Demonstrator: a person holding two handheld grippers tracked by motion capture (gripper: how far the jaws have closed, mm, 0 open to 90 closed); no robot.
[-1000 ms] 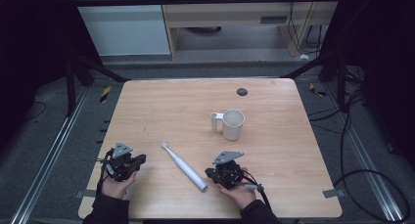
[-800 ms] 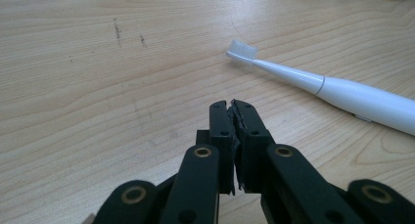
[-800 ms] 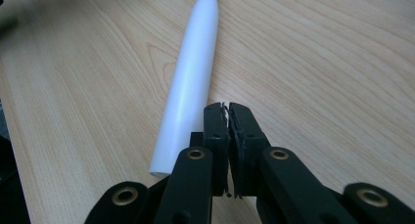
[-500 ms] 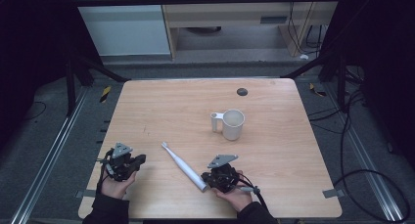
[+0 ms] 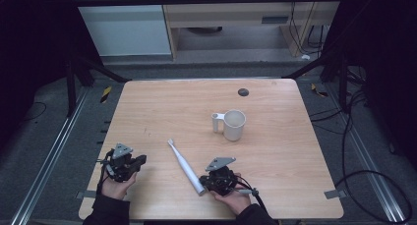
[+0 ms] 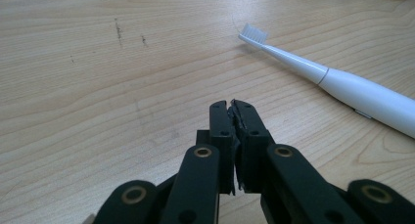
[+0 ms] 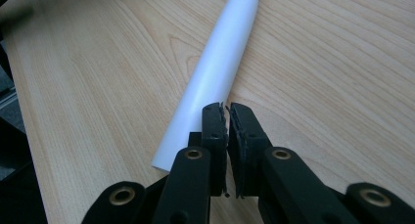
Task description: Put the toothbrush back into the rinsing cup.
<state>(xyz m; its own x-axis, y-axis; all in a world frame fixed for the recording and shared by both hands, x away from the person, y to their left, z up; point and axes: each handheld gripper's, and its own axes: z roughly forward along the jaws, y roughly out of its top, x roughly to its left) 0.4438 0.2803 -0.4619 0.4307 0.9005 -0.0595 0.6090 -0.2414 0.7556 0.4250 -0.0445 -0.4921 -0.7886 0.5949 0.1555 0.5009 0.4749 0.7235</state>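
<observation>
High view: a white electric toothbrush (image 5: 186, 167) is seen lying flat on the light wooden table (image 5: 162, 107), bristle end toward 11 o'clock; the right gripper (image 5: 212, 180) is held at its butt end, the left gripper (image 5: 138, 161) well apart at 9 o'clock, and a white handled mug (image 5: 233, 124) stands at 1 o'clock. Left gripper view: the jaws are seen clenched on nothing, the toothbrush (image 6: 337, 82) at 2 o'clock. Right gripper view: the jaws are pressed together empty, just beside the handle (image 7: 215, 72).
</observation>
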